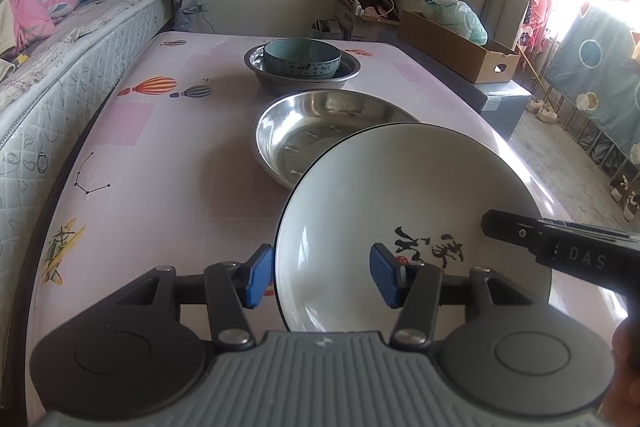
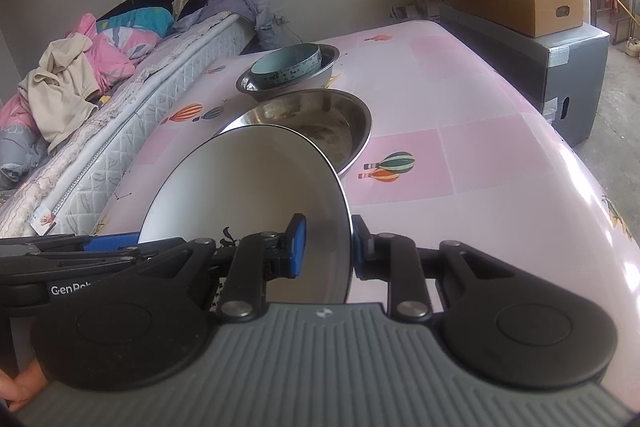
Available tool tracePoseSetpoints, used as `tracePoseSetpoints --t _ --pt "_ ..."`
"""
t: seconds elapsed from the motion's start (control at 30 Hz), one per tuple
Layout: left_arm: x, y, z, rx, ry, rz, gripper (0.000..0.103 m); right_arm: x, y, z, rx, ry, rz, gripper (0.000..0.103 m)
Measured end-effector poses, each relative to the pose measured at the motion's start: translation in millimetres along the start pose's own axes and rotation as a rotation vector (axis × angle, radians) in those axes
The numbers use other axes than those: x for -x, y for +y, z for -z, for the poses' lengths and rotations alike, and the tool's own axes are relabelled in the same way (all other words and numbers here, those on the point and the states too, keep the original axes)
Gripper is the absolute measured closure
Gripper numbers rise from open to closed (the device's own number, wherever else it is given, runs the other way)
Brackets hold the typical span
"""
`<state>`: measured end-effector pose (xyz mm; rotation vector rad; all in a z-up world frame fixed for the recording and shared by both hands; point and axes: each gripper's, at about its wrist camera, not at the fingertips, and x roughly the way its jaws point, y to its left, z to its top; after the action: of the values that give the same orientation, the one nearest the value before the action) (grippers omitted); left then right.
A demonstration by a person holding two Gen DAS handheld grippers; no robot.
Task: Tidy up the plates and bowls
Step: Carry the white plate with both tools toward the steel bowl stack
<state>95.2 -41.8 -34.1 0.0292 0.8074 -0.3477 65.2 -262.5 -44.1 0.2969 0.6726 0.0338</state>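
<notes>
Right wrist view: right gripper is clamping the white plate's rim, holding it just before the large steel basin; left gripper is straddling the rim unclamped; teal bowl already nested in the farther steel basin; plate not yet stacked.

Rumpled bedding, cardboard box, perhaps shoes.

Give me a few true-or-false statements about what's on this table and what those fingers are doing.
1. The white plate is gripped at its rim by the right gripper. True.
2. The teal bowl sits on the bare tablecloth. False: it sits inside the far steel basin.
3. The near steel basin has a bowl in it. False: it holds nothing.
4. The left gripper is clamped on the plate. False: its fingers stand apart on either side of the rim.
5. A cardboard box stands beyond the table. True.
</notes>
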Motion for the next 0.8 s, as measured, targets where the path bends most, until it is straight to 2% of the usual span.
tracePoseSetpoints --t 0.43,0.8 --pt "-15.1 14.3 -24.2 0.000 0.012 0.020 0.050 -22.6 3.1 -15.2 -0.040 0.003 -0.007 0.080" --pt "-25.9 18.0 -48.8 0.000 0.005 0.000 0.050 -46.5 3.4 -40.2 -0.047 -0.004 -0.037 0.080"
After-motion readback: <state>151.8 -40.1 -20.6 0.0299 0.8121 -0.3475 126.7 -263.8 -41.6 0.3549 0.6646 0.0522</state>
